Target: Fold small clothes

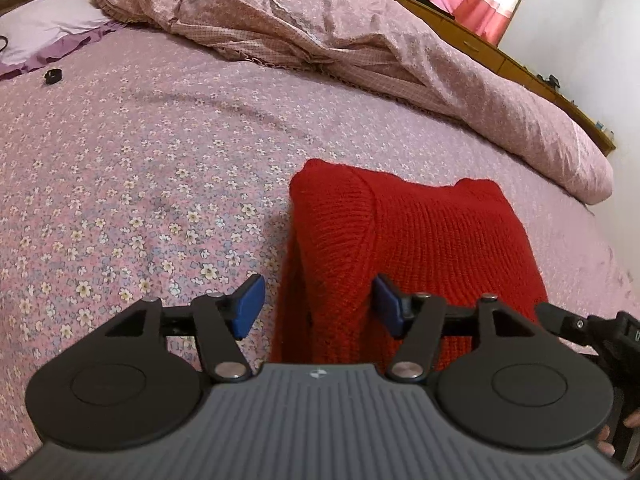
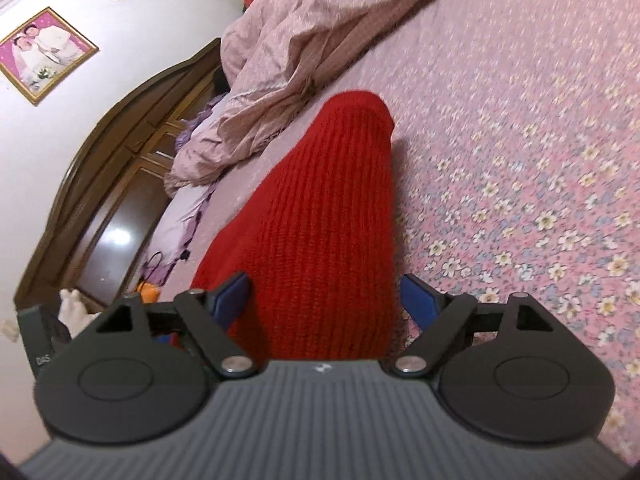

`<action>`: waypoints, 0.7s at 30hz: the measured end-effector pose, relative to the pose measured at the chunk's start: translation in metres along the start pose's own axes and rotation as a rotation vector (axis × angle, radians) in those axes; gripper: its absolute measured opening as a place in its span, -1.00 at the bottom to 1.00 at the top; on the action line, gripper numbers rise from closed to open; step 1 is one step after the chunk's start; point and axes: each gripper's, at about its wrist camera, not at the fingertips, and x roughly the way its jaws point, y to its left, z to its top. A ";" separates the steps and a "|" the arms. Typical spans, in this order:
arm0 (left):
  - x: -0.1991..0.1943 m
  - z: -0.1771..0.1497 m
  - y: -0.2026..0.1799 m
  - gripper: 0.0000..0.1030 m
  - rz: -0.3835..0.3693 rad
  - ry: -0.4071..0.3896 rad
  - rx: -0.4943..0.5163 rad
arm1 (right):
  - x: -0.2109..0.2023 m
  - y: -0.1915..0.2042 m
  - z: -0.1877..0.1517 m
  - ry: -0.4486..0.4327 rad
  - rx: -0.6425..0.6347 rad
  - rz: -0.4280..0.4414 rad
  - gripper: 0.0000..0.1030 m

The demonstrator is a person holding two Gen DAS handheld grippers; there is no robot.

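Two hand-held grippers, left point(image 1: 318, 306) and right point(image 2: 325, 304), both spread, straddle a folded red knitted sweater point(image 1: 404, 248) lying on the flowered bedsheet point(image 1: 140, 168) near the rumpled quilt point(image 1: 360, 40); we judge them released so the fold stays flat.

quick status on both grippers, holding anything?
Left gripper: open, fingers astride the edge of the red knit garment, not clamped on it.
Right gripper: open, garment lies between its fingers, no grip.
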 end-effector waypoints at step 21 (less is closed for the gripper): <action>-0.006 -0.009 -0.002 0.30 -0.066 0.014 -0.094 | -0.028 0.021 0.009 -0.079 0.136 0.180 -0.13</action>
